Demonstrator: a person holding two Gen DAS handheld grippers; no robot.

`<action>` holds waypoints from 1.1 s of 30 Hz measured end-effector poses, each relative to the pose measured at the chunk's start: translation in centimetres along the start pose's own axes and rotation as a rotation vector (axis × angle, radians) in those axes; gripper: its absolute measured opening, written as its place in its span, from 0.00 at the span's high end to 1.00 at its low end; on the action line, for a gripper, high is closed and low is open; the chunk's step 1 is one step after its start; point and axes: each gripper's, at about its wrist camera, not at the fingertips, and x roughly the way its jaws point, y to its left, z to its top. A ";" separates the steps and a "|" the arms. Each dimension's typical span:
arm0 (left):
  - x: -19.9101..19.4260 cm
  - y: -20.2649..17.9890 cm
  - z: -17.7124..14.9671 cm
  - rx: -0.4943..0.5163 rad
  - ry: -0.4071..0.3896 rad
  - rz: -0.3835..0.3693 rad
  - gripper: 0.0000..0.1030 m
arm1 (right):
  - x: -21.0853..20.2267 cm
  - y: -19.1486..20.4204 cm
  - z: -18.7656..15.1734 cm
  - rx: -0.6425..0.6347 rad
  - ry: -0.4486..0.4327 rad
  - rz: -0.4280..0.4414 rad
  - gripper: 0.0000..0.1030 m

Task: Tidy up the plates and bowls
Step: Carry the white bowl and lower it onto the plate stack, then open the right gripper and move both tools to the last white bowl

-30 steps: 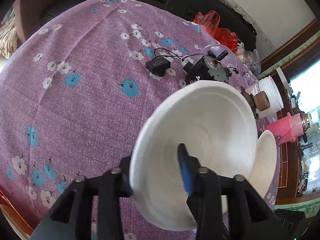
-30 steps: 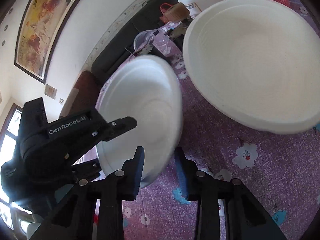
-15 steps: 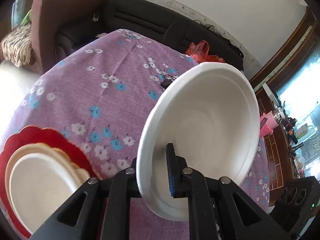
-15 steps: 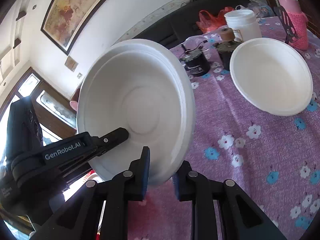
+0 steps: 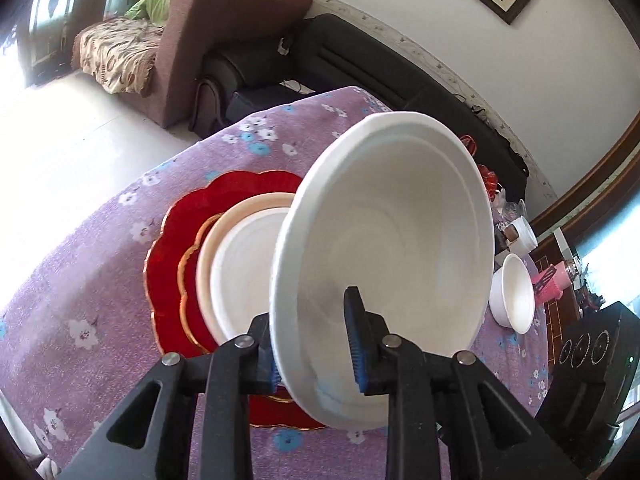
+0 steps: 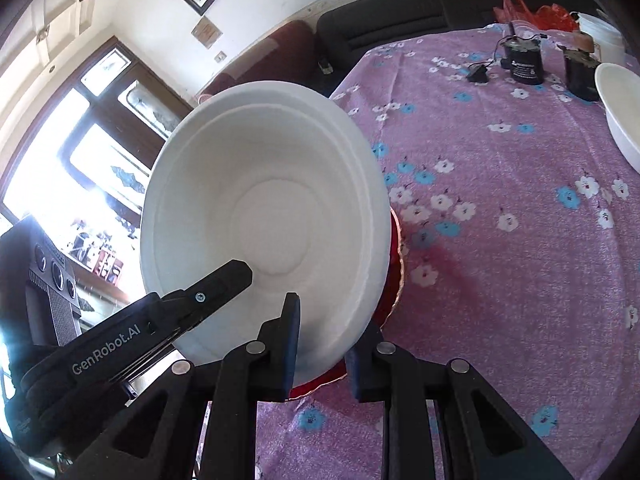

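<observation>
A white foam bowl (image 5: 400,220) hangs tilted above the purple flowered tablecloth (image 5: 100,280), over a stack of a red scalloped plate (image 5: 180,240), a peach plate (image 5: 208,248) and a white bowl (image 5: 244,264). My left gripper (image 5: 314,344) straddles the held bowl's rim and its jaws are opening; the inner pad stands off the wall. In the right wrist view the same bowl (image 6: 272,200) has its rim between the fingers of my right gripper (image 6: 324,344), which is shut on it. The left gripper's fingertip (image 6: 224,280) reaches into the bowl there. The red plate (image 6: 394,264) peeks out behind.
Another white bowl (image 5: 516,296) sits farther along the table, at the right edge (image 6: 624,120) of the right wrist view. Black devices (image 6: 524,60), a white tub (image 5: 524,232) and a red bag (image 6: 548,12) stand at the far end. Sofas and a black speaker (image 5: 592,360) surround the table.
Both grippers carried the bowl from the table's middle to above the red plate stack. The right jaws closed on the rim. The left jaws have widened.
</observation>
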 end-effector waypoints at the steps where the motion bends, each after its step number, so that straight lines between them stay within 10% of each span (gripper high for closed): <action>1: 0.0 0.6 0.0 -0.011 0.002 0.001 0.76 | 0.5 0.3 -0.1 -0.006 0.011 -0.001 0.78; 13: -1.3 3.0 0.4 -0.088 -0.054 -0.025 0.58 | 2.3 -0.2 0.3 0.001 -0.002 -0.050 0.78; 18: -3.1 3.9 0.7 -0.095 -0.123 -0.010 0.51 | 2.5 0.6 0.4 -0.029 -0.031 -0.023 0.50; 23: -5.2 4.4 0.6 -0.084 -0.195 0.019 0.45 | 1.4 0.5 0.6 -0.015 -0.072 0.005 0.46; 29: -6.7 2.8 -0.1 0.001 -0.259 0.068 0.44 | -1.6 -0.5 0.8 0.014 -0.143 0.002 0.46; 33: -7.8 -0.6 -1.2 0.167 -0.328 0.156 0.23 | -4.2 -1.6 0.2 0.004 -0.182 -0.012 0.46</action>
